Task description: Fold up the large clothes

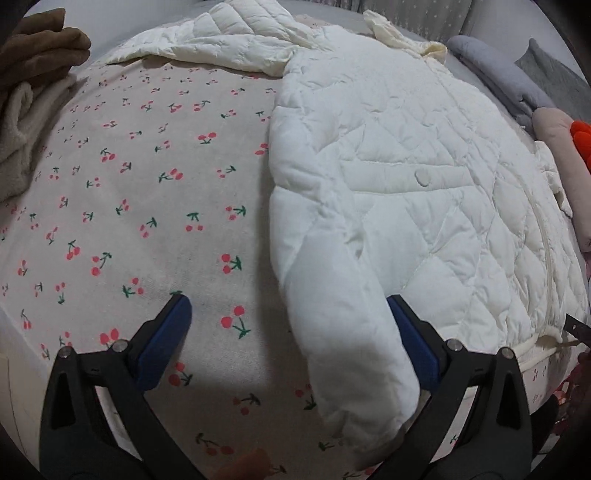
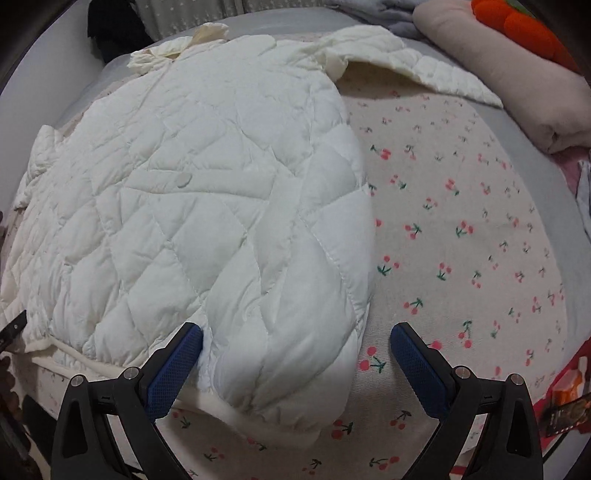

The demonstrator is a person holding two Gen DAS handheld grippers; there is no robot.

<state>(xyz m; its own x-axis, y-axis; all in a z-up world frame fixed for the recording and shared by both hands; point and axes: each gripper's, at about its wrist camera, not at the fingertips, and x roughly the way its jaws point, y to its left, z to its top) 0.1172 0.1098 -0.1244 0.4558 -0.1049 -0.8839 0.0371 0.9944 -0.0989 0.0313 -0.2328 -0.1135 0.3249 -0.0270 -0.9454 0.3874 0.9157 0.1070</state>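
Observation:
A white quilted jacket (image 1: 424,177) lies spread on a cherry-print sheet (image 1: 147,184). In the left wrist view one sleeve (image 1: 343,332) is folded down along the jacket's left side, its cuff near the front edge. My left gripper (image 1: 288,306) is open, its blue pads either side of that sleeve. In the right wrist view the jacket (image 2: 192,199) fills the left half, with a sleeve (image 2: 303,325) folded down along its right edge. My right gripper (image 2: 295,336) is open around the sleeve's lower end. A second white quilted garment (image 1: 221,40) lies beyond.
Brown and beige fleece clothes (image 1: 29,92) are heaped at the far left. Grey (image 1: 495,74) and pink (image 2: 498,81) rolled bedding and an orange plush (image 2: 517,22) sit at the back right. The cherry sheet (image 2: 461,240) is bare right of the jacket.

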